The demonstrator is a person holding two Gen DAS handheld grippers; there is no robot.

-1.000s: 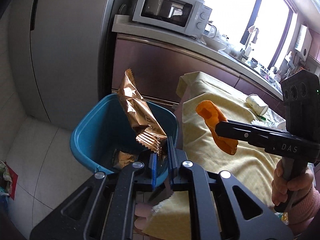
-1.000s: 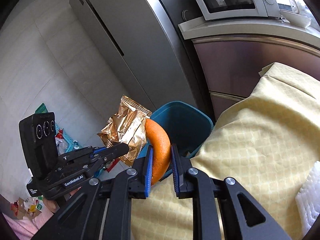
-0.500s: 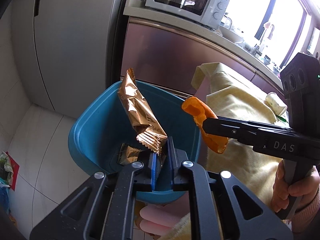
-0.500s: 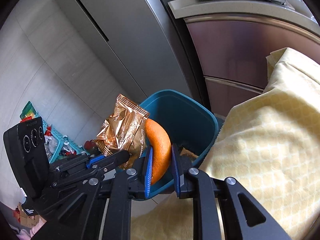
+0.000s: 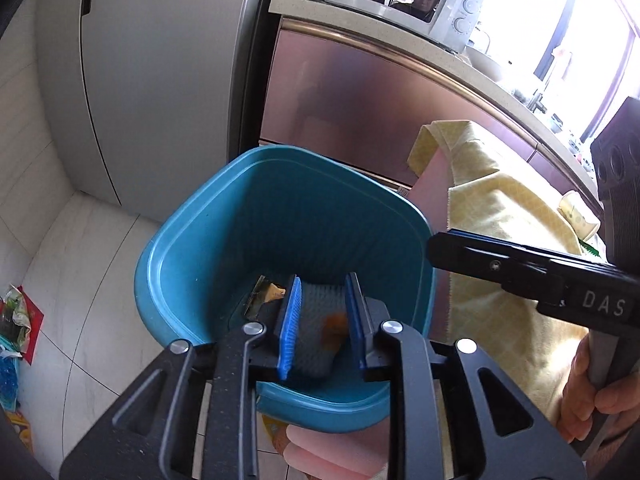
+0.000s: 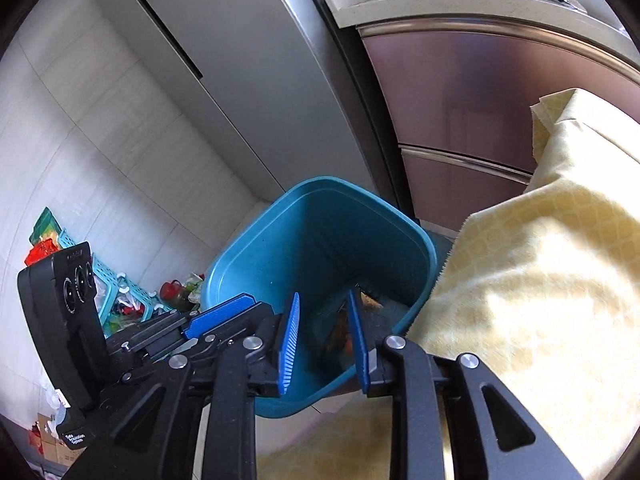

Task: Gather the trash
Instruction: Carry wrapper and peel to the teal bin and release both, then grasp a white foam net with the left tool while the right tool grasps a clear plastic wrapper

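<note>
Both tongs hang over the blue bin [image 5: 192,240], jaws apart and gripping nothing, having just been opening. The left tongs [image 5: 322,320] frame the bin's floor, where a blurred orange peel [image 5: 334,326] lies near a gold wrapper [image 5: 266,294]. The right tongs [image 6: 324,336] point into the bin beside the left ones, and the trash at the bottom shows dimly between their pads. Just right of the bin hangs a yellow cloth [image 6: 540,280]. Behind the bin stand a fridge [image 5: 160,80] and cabinets [image 5: 360,100] carrying a microwave [image 5: 400,4].
</note>
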